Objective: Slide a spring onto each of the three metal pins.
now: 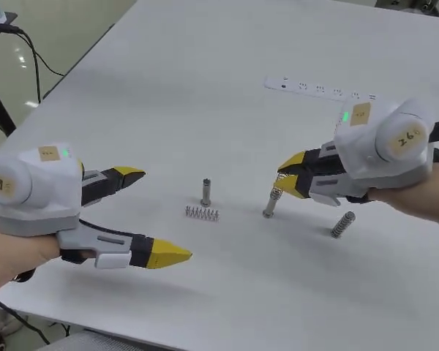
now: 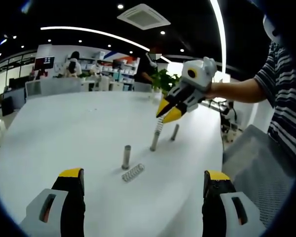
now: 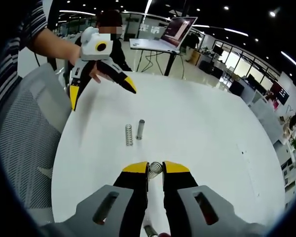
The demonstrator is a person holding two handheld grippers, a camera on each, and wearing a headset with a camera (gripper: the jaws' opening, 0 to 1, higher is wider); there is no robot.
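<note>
The right hand-held gripper [image 1: 284, 175] pinches a spring [image 3: 156, 168] atop a tilted pin [image 1: 269, 210]; the left hand-held gripper [image 1: 163, 214] is spread wide, holding nothing; a loose spring [image 1: 202, 213] lies just beside an upright bare pin [image 1: 205, 191] on the tabletop [image 1: 205, 88]; a spring-wrapped pin [image 1: 342, 224] rests near the right one.

The head camera looks forward and down from over the near edge of the white table [image 1: 205, 88], standing well back from the work. The left gripper [image 1: 166, 213] carries its camera low, near the tabletop, facing across it, with the right gripper [image 2: 166, 116] at 1 o'clock. The right gripper's camera rides higher, tipped down along its jaws, with the held spring [image 3: 156, 168] close in at 6 o'clock. All three share the bare pin [image 1: 205, 191] and the loose spring [image 1: 202, 213] mid-table.
</note>
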